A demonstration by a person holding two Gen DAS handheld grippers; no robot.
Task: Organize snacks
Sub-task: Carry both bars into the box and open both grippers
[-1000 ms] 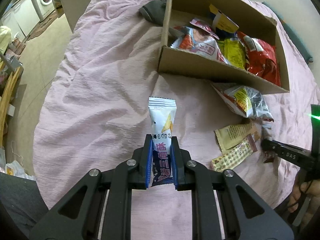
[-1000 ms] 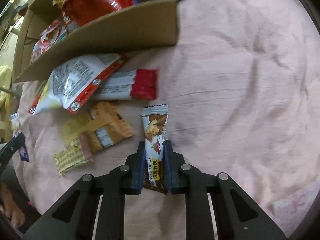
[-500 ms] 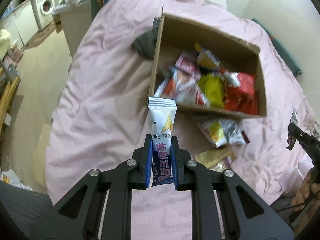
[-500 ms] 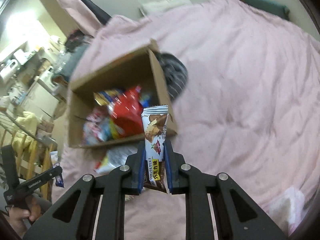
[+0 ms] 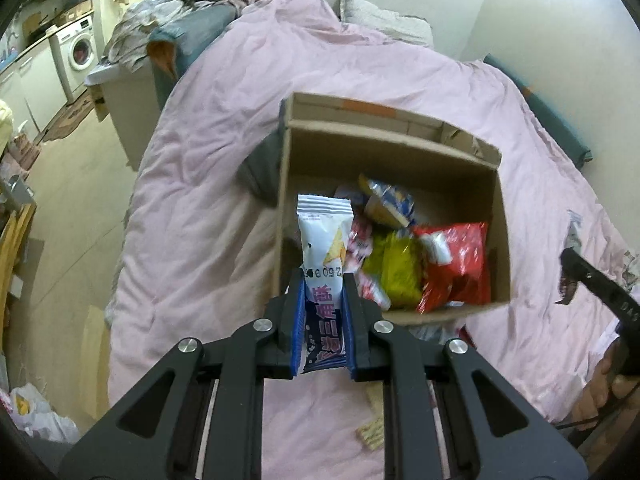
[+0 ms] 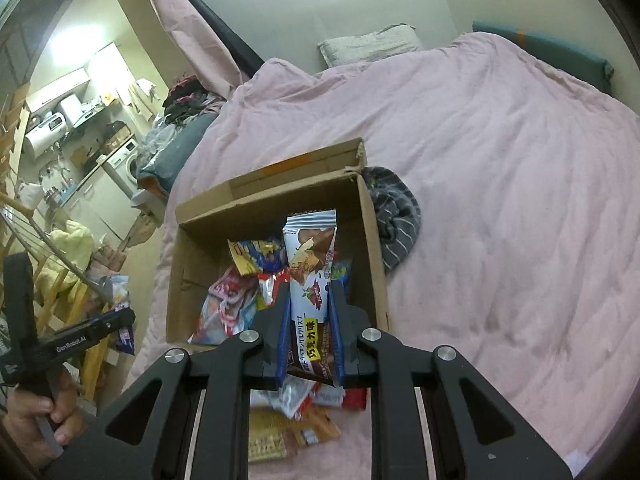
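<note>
Two snacks are clamped: your left gripper [image 5: 323, 312] pinches the white-and-blue packet [image 5: 325, 248], your right gripper [image 6: 309, 332] the chocolate bar wrapper [image 6: 310, 256], both long axes pointing forward. The cardboard box [image 5: 472, 168] lies ahead and below both. Your grippers hide the loose packets [image 6: 280, 432] before the box.

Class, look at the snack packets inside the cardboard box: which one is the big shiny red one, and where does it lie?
The red packet lies at the right end of the cardboard box, beside the yellow-green packet; the others are yellow, blue or pink-white.
</note>
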